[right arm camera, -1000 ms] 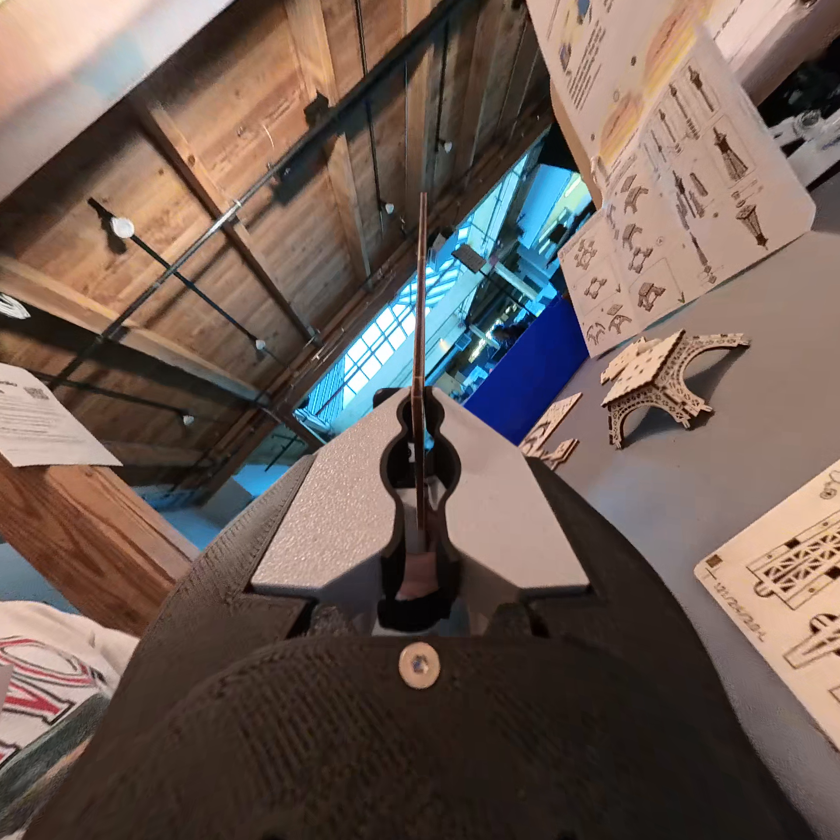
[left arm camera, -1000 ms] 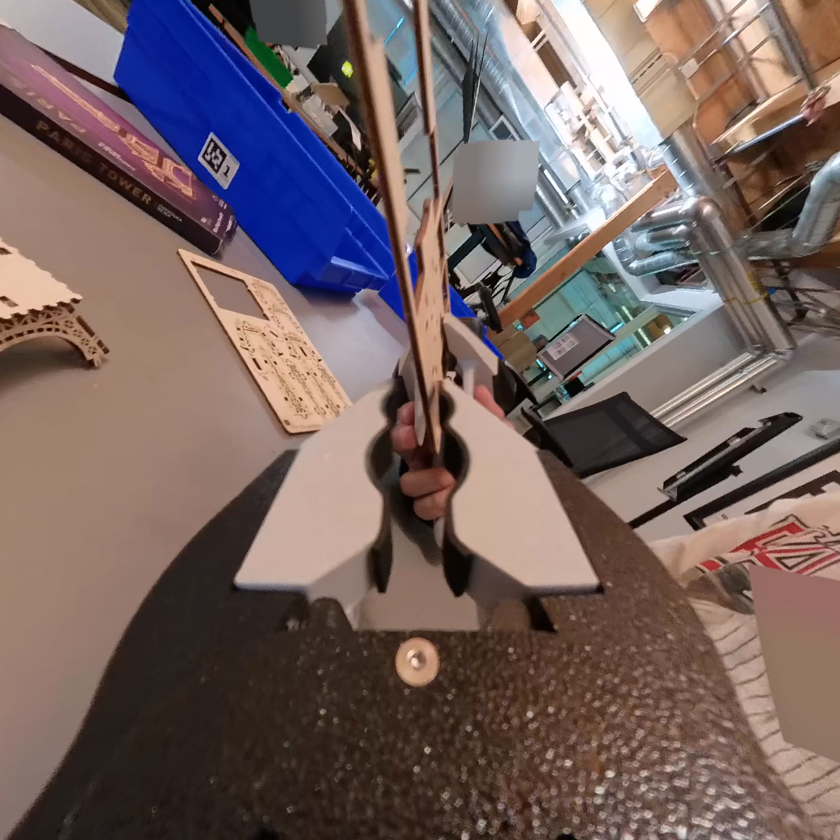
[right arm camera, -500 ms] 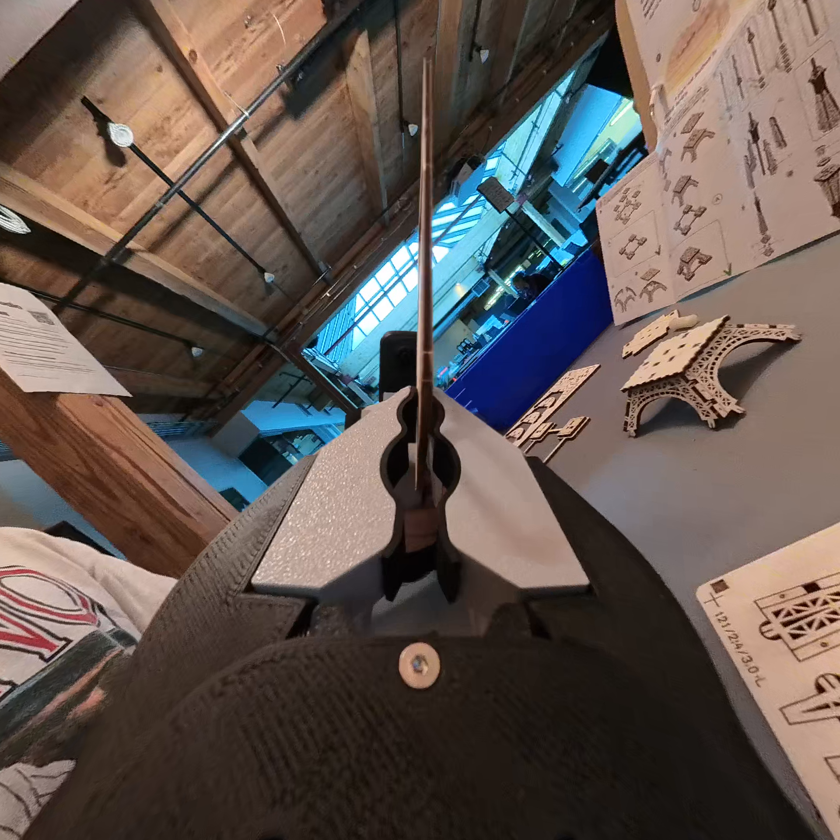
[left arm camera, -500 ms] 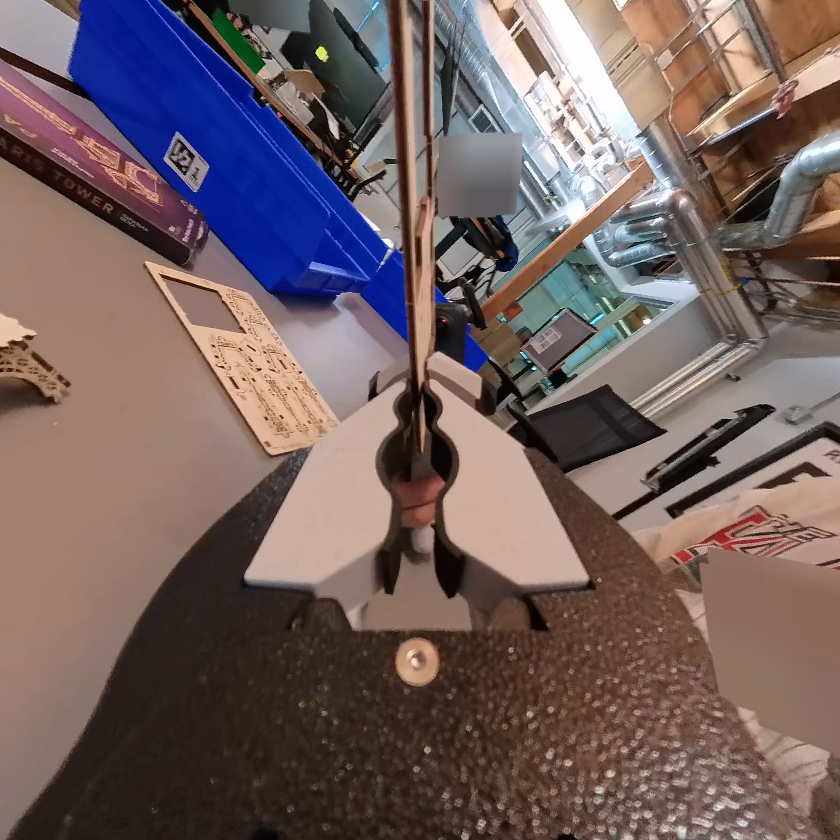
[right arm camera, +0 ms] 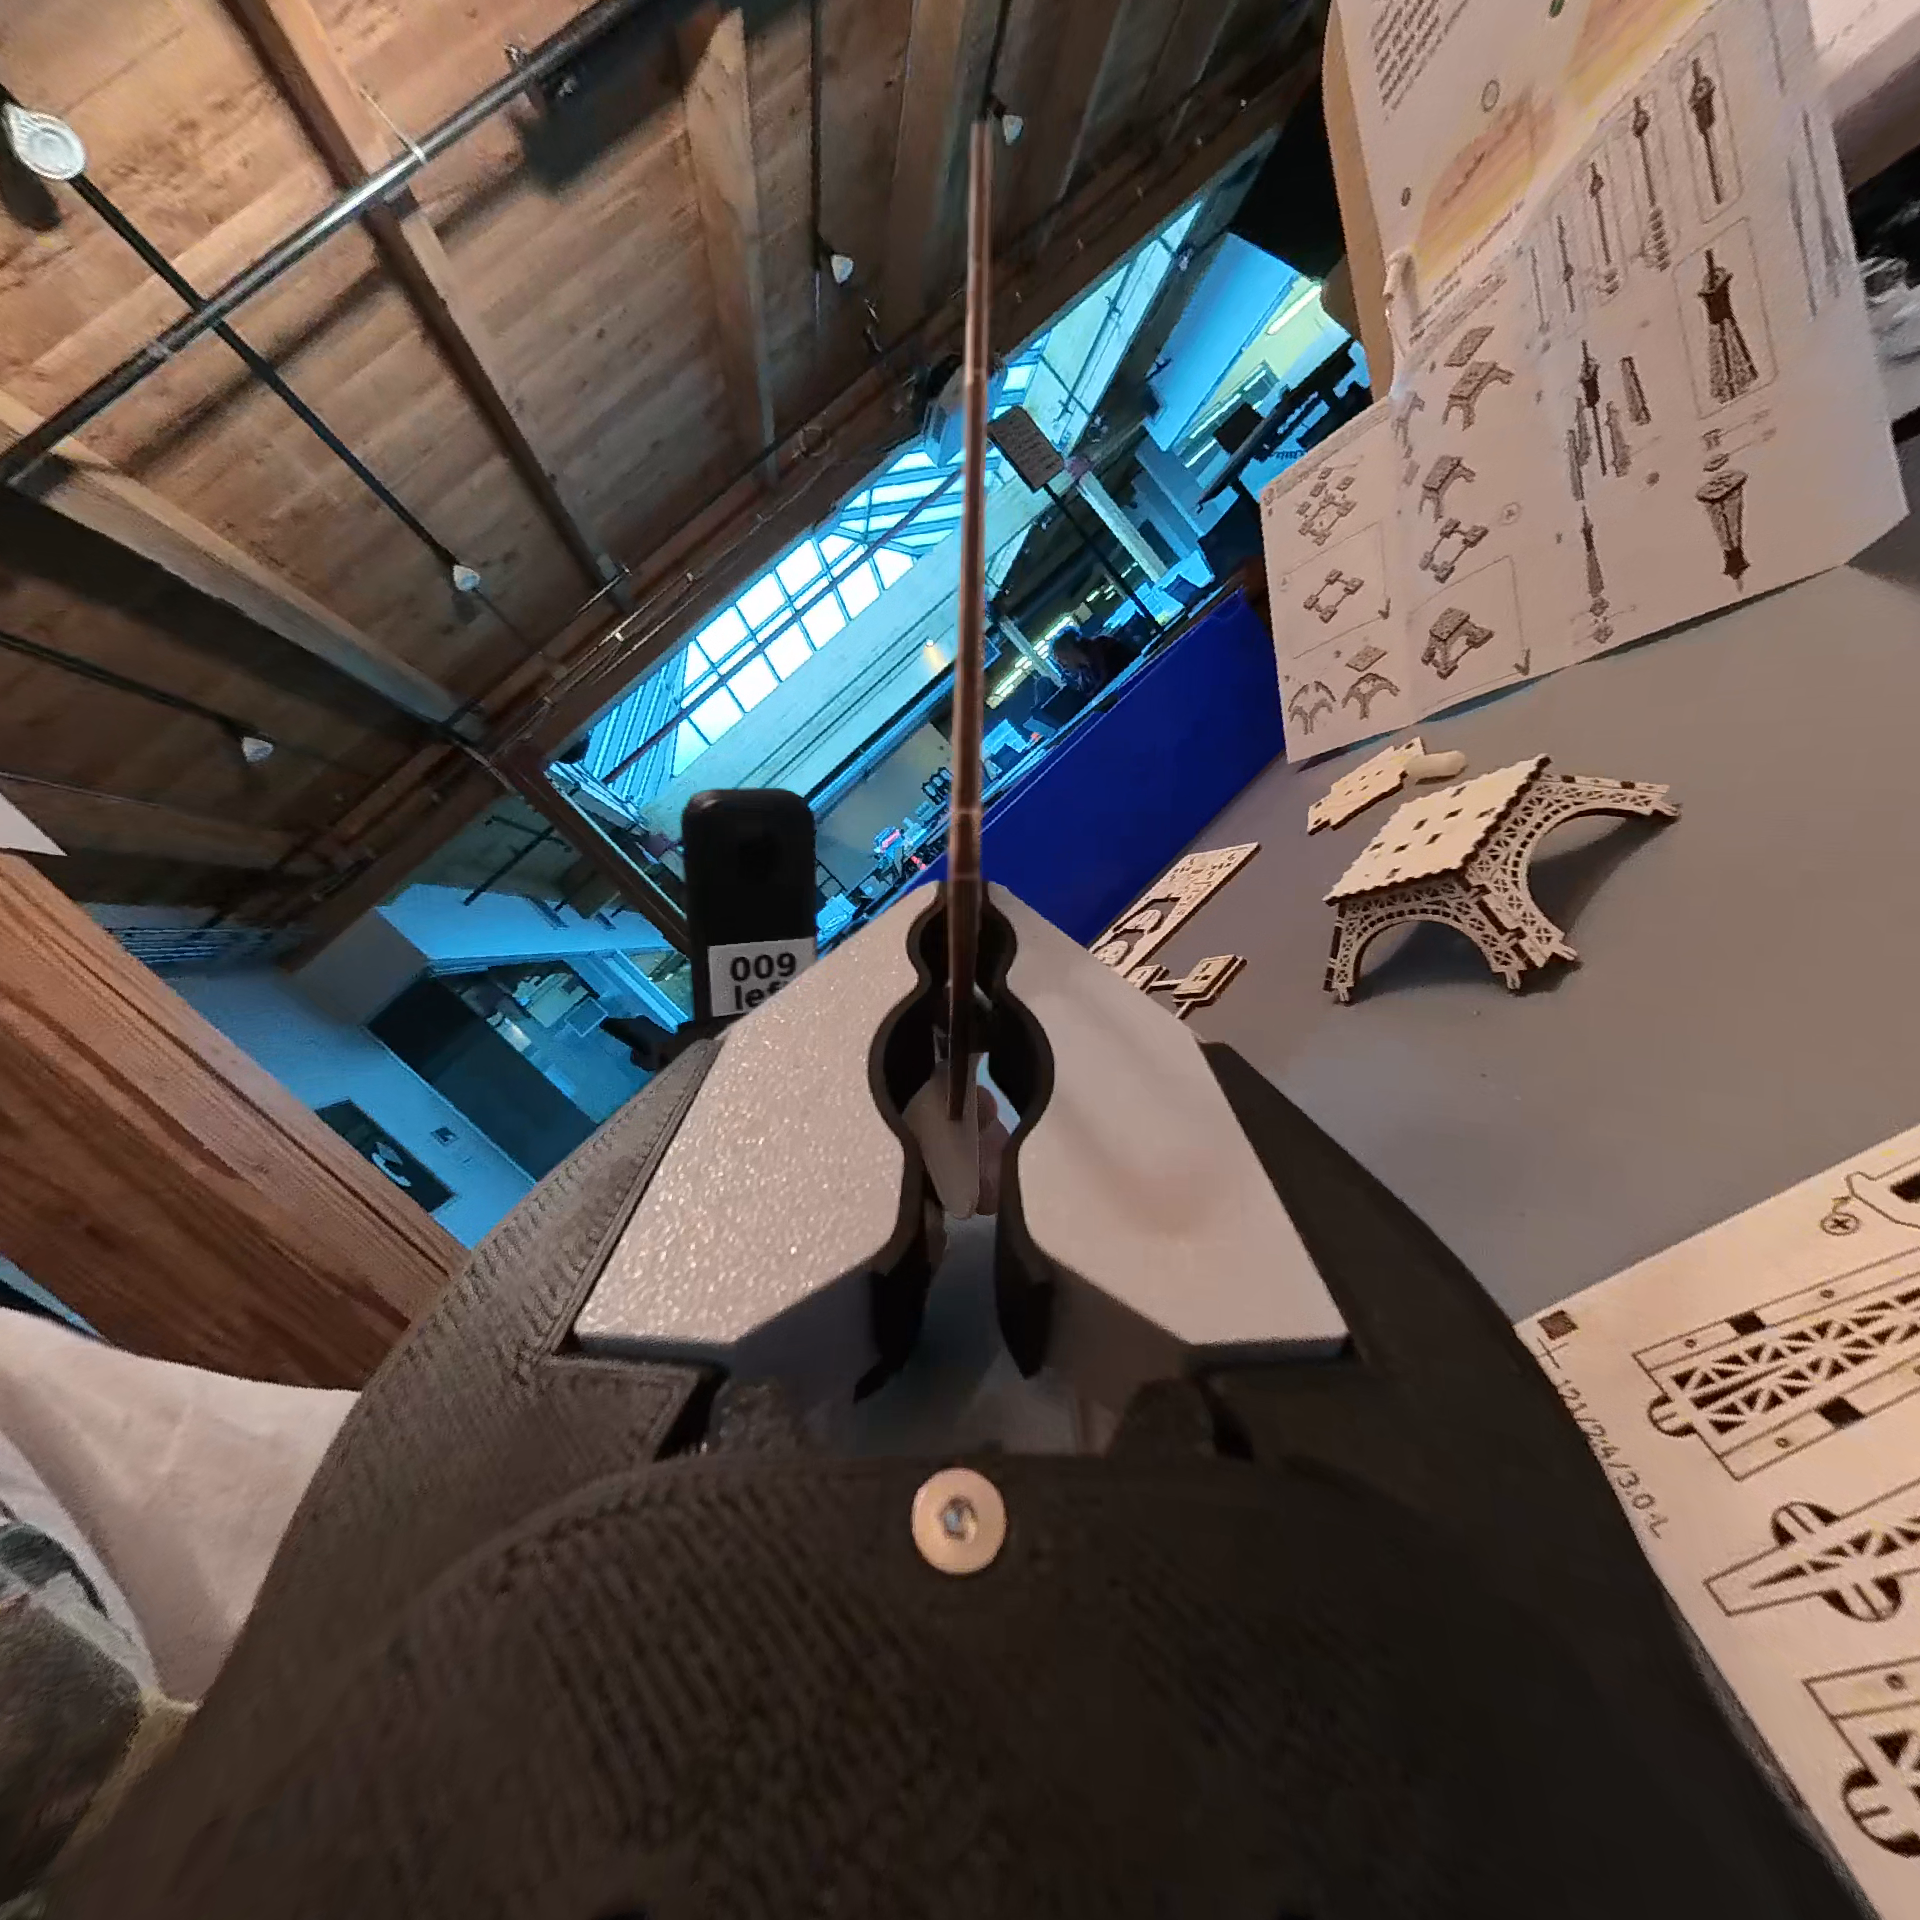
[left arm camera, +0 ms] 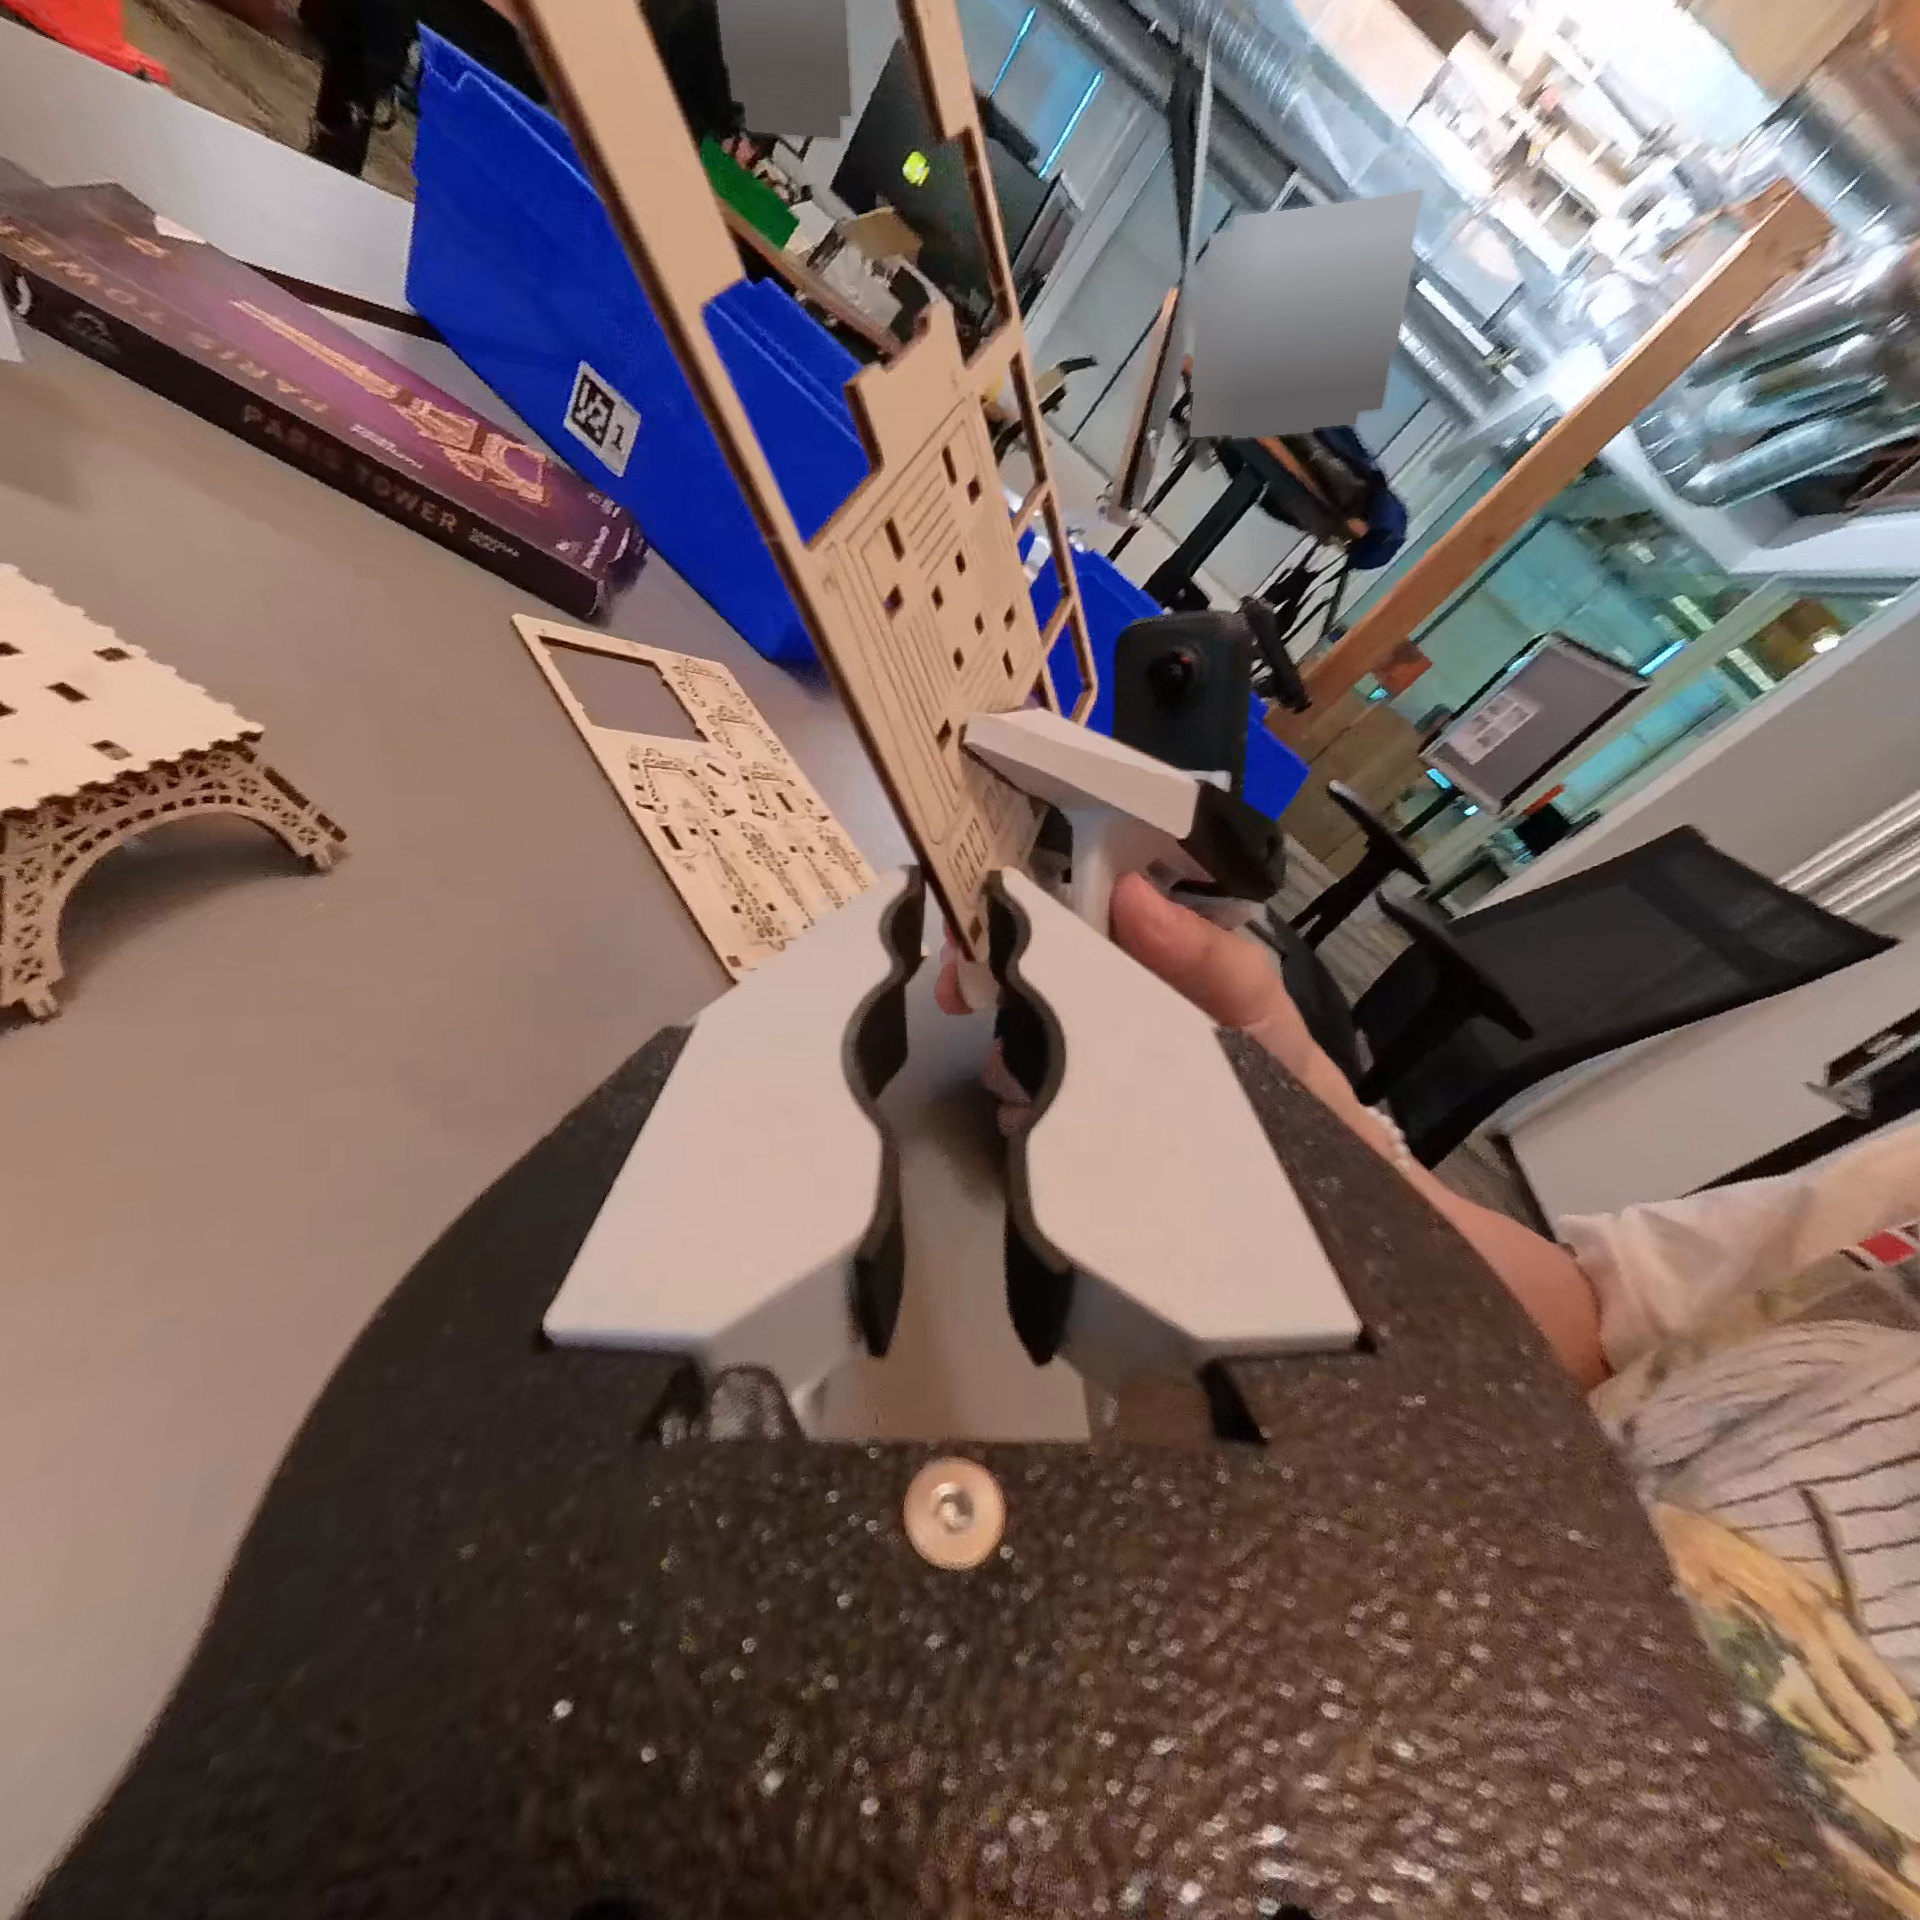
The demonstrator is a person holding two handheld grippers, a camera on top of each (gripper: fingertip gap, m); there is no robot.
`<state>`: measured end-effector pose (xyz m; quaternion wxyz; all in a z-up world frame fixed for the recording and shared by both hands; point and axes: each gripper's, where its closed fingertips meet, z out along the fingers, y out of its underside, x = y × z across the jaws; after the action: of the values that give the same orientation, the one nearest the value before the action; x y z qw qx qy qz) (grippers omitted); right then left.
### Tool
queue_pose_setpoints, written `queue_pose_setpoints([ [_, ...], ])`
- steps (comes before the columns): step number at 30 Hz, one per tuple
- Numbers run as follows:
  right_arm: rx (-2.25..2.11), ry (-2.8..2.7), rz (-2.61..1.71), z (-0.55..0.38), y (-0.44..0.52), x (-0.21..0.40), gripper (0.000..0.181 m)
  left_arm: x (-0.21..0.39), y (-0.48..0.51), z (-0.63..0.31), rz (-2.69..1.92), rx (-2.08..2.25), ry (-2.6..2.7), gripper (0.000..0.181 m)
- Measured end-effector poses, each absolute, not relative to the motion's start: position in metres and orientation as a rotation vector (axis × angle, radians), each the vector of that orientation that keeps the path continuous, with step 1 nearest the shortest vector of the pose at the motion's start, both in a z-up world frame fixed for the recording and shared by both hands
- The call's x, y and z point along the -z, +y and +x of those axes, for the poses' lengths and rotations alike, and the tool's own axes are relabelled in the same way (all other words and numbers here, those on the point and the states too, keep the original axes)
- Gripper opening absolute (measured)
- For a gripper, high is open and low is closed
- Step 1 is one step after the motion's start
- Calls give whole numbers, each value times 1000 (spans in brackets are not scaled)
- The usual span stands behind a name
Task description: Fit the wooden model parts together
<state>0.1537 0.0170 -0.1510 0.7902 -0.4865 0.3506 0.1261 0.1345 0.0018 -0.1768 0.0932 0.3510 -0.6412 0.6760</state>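
Jaws: left gripper (left arm camera: 954,914) is nipped on the bottom corner of the wooden sheet (left arm camera: 914,582) at frame centre; right gripper (right arm camera: 961,935) is clamped on the same sheet edge-on, w/ its tip showing centre-right in the left wrist view. Sheet stands up toward the top of the frame, thin, light, part cut out, so prob. snaps easily: hold the solid border near the grips, not the thin struts. Farther off, mid-left on the grey table (left arm camera: 312,1091), the tower base (left arm camera: 114,758), then another parts sheet (left arm camera: 717,790).
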Motion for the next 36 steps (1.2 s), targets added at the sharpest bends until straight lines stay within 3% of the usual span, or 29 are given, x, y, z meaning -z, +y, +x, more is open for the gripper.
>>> queue_pose_setpoints([
  [12, -261, 735, -1106, 150, 25, 155, 1, 177, 15, 135, 1073, -2021, -1805, 5],
  [15, -257, 733, -1106, 150, 26, 154, 0, 178, 12, 129, 1029, -1990, -1826, 12],
  [23, -290, 715, -1071, 149, 23, 150, 0, 176, 11, 129, 1025, -2023, -1816, 3],
  [33, -362, 678, -1086, 142, 27, 149, 12, 161, 17, 127, 985, -2055, -1683, 0],
  [36, -366, 663, -1085, 140, 27, 148, 4, 160, 17, 127, 976, -2053, -1648, 0],
])
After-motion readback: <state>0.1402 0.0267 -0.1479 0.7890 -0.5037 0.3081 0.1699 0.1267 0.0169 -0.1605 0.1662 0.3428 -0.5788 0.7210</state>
